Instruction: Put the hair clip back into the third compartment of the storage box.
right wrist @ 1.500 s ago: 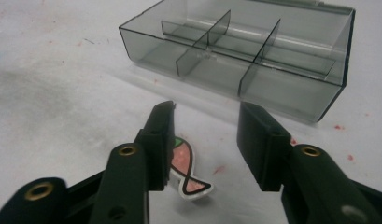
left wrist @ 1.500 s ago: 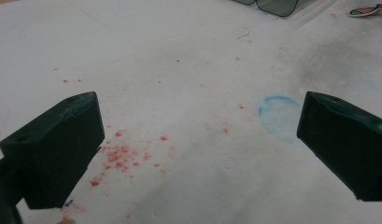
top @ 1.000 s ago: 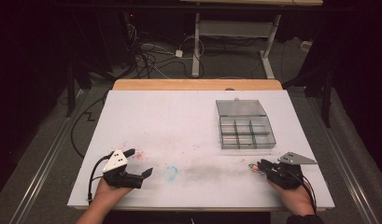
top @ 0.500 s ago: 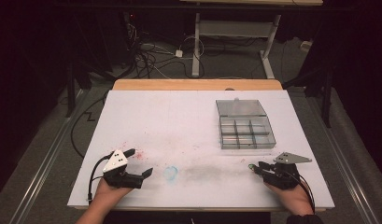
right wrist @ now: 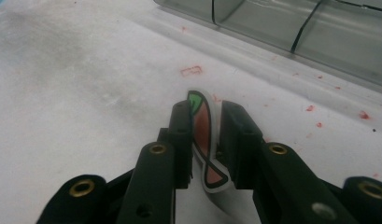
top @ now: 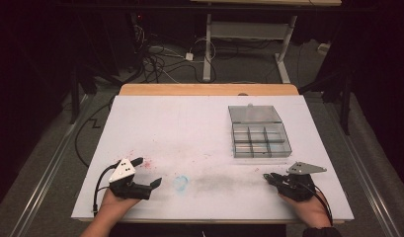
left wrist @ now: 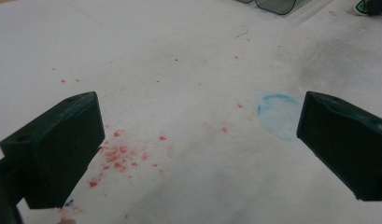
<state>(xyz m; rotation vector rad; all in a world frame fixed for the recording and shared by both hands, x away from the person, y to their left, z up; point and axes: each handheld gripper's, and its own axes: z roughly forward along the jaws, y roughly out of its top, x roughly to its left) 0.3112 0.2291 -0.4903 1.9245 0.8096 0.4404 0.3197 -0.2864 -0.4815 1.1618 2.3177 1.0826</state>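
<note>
From above, the right tool [top: 269,177] rests at the table's [top: 189,123] near right edge, and the box [top: 259,132] lies just beyond it, slightly to its left; the left tool [top: 147,172] sits well apart at the near left, so the right hand is far nearer. Along the left tool's jaws, they stand released over bare stained table. Along the right tool's jaws, which have just been closing, a sticker [right wrist: 205,135] is clenched on edge, its long axis pointing toward the box wall [right wrist: 282,28] ahead.
</note>
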